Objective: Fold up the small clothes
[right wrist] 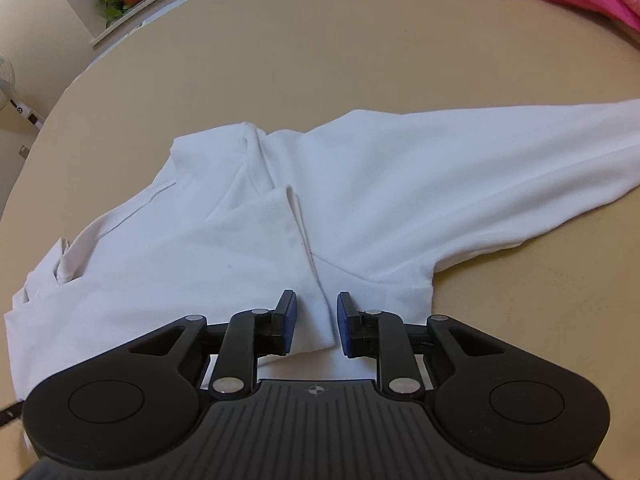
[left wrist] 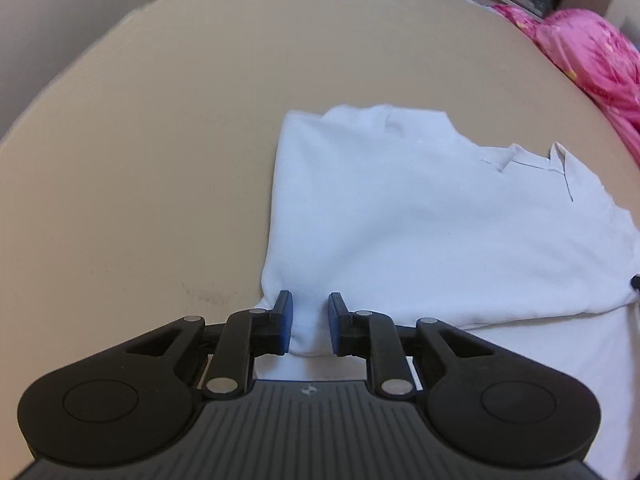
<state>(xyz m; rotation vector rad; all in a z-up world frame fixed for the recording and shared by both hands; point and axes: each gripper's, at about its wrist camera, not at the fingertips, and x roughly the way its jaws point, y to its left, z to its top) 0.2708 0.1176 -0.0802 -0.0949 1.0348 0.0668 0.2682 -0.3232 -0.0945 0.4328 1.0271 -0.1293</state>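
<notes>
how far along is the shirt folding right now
Partly done. The white shirt has one side folded inward on the beige table, collar showing. In hand: the left gripper and right gripper each straddle a near edge, jaws apart, not clamped. Left: one long sleeve lies spread out, and the final folds remain.

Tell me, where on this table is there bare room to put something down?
Bare table spreads left of the white shirt and beyond it, up to the pink bedding. Another patch lies below its outstretched sleeve. Near both grippers, cloth crowds everything.
</notes>
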